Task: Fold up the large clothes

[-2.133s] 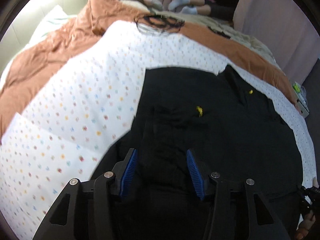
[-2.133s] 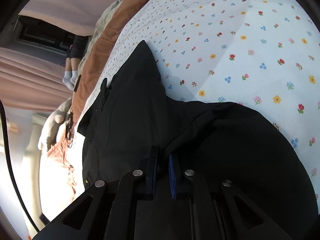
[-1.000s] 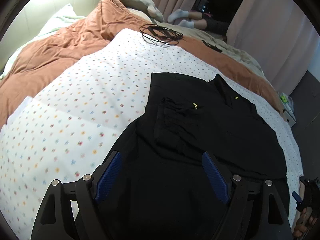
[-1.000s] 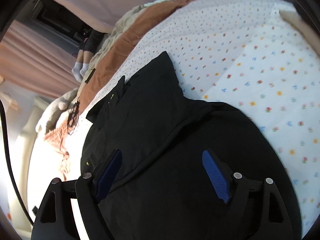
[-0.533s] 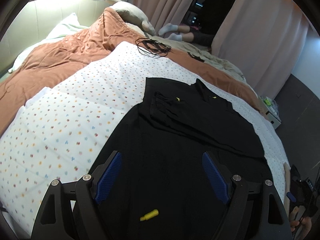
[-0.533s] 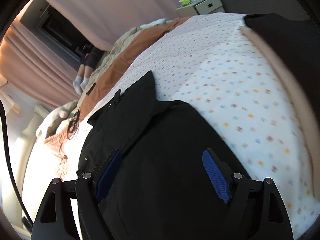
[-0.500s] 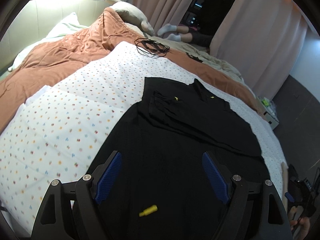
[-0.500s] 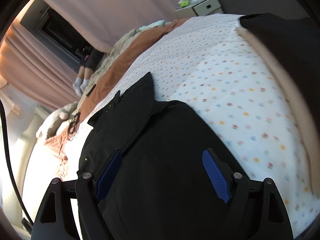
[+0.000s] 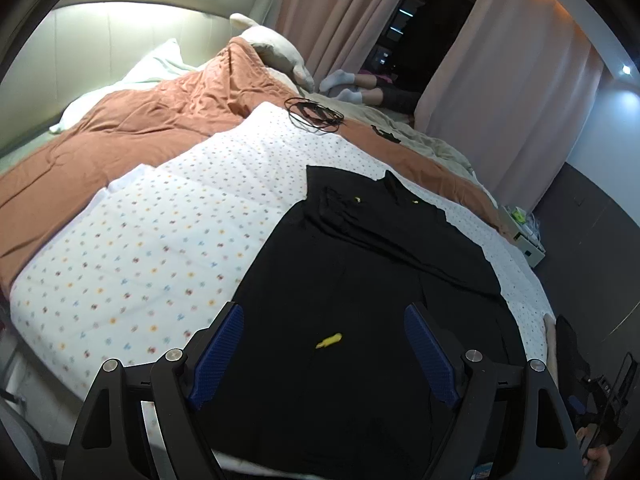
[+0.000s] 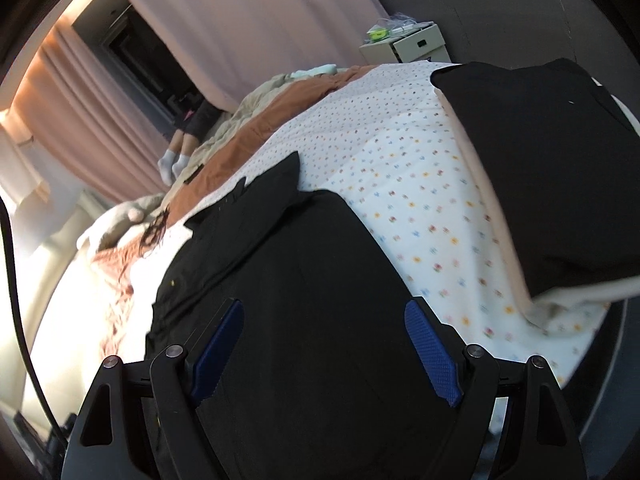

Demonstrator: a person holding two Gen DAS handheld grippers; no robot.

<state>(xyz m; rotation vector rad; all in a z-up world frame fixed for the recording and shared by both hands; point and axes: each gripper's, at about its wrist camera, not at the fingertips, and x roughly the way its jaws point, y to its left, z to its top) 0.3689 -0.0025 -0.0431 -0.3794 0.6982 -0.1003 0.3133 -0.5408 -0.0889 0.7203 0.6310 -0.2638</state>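
Observation:
A large black garment (image 9: 360,280) lies spread on a white flower-print sheet (image 9: 168,232) over the bed, its collar end far from me and both sleeves folded in over the body. It shows again as the black garment (image 10: 288,280) in the right wrist view. A small yellow tag (image 9: 329,341) sits on the cloth near its lower end. My left gripper (image 9: 324,354) hovers open above the near hem, nothing between its blue pads. My right gripper (image 10: 326,354) is open too, above the garment's near part, holding nothing.
An orange quilt (image 9: 132,120), pillows (image 9: 152,68) and a coil of black cable (image 9: 314,116) lie beyond the sheet. A person's legs in white socks (image 9: 344,86) rest by the pink curtains (image 9: 480,80). A black-sleeved arm (image 10: 552,168) crosses the right wrist view. A bedside cabinet (image 10: 408,42) stands at the far corner.
Both grippers opened and let go of the garment, then drew back and up from it. More of the bed, the garment's lower end and the yellow tag have come into view.

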